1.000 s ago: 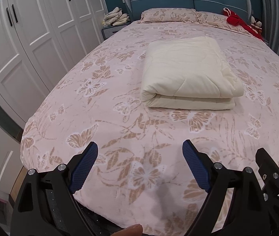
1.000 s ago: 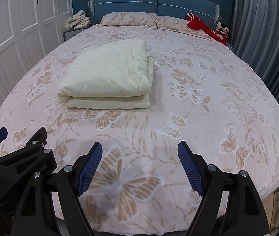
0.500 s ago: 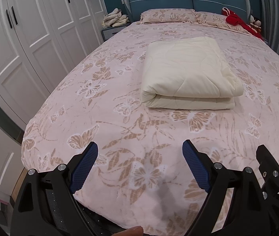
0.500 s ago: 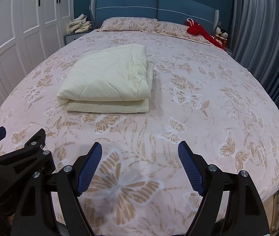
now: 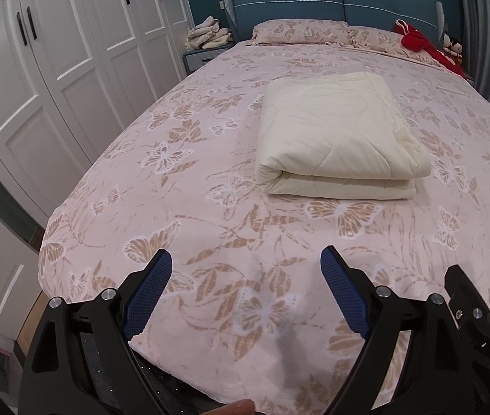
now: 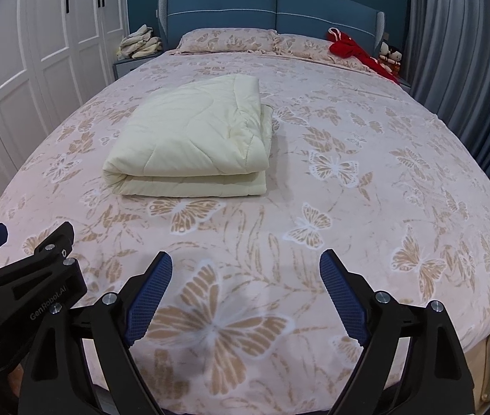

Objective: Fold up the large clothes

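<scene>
A cream quilted blanket lies folded into a thick rectangle in the middle of the bed; it also shows in the right wrist view. My left gripper is open and empty above the foot of the bed, well short of the blanket. My right gripper is open and empty beside it, also over the foot of the bed. The left gripper's body shows at the left edge of the right wrist view.
The bed has a pink butterfly-print cover and a blue headboard. Red clothes lie by the pillows at the far right. White wardrobes stand on the left, grey curtains on the right. A nightstand holds pale folded cloth.
Both grippers have risen and pulled back slightly, so the bed sits a little lower in both views. The blanket has not moved. Both stay open.
</scene>
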The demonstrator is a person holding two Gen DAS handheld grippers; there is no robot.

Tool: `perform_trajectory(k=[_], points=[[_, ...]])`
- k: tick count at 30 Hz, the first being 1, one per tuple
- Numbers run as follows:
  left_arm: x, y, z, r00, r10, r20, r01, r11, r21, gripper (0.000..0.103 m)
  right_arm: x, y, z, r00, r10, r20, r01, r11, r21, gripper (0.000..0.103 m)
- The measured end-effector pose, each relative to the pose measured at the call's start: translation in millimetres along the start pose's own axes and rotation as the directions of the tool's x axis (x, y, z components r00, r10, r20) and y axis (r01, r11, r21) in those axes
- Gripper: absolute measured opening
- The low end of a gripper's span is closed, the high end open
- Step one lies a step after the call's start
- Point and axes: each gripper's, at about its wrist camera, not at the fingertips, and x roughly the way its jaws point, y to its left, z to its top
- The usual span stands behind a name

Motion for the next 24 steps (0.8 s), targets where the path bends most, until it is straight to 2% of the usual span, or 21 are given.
perform_trajectory(k=[18, 24], points=[[3.3, 3.6, -1.2, 1.0, -0.005, -0.013, 0.006, 1.0, 0.004, 0.085, 0.7, 5.0, -0.2, 1.0, 0.001, -0.007, -0.001, 1.0, 0.0, 0.086], [4.6, 1.7, -2.4, 1.0, -0.011, -0.015, 0.011, 1.0, 0.008, 0.082, 0.7, 4.0, -0.4, 1.0, 0.005, -0.008, -0.005, 1.0, 0.002, 0.086]])
